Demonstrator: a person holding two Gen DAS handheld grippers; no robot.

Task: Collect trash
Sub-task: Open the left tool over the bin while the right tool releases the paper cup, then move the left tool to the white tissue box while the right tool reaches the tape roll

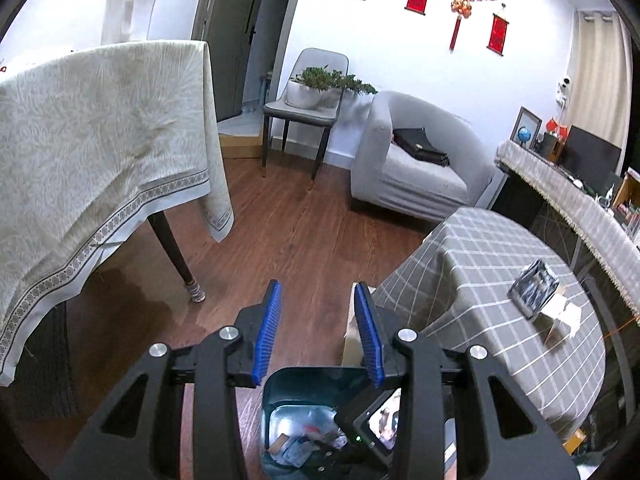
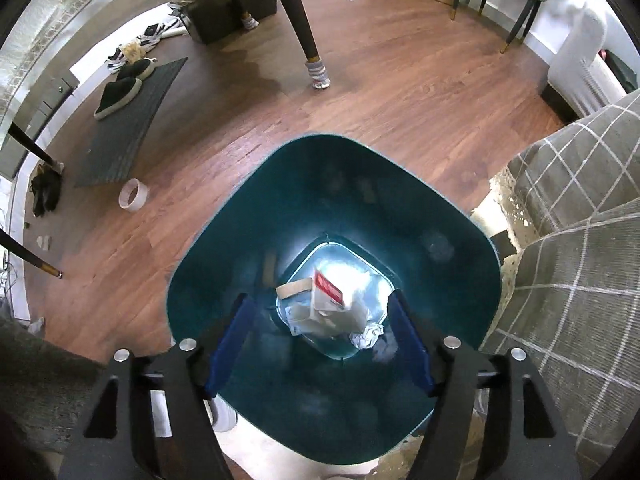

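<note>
A dark teal trash bin [image 2: 452, 216] stands on the wood floor; it also shows at the bottom of the left wrist view [image 1: 280, 384]. At its bottom lie a white-and-red paper packet [image 2: 334, 300], a cardboard strip [image 2: 294, 289] and a crumpled paper ball [image 2: 366, 336]. My right gripper [image 2: 320, 312] is open and empty, held right over the bin mouth. My left gripper [image 1: 318, 300] is open and empty, above the floor beside the bin. The right gripper's body [image 1: 372, 424] shows over the bin in the left view.
A grey checked table [image 1: 480, 264] at right holds a silvery packet [image 1: 534, 288] and white paper [image 1: 560, 314]. A cream-clothed table [image 1: 100, 140] stands left, its leg [image 2: 310, 40] near the bin. A tape roll [image 2: 133, 195], shoes [image 2: 120, 94] and a mat [image 2: 132, 128] lie on the floor.
</note>
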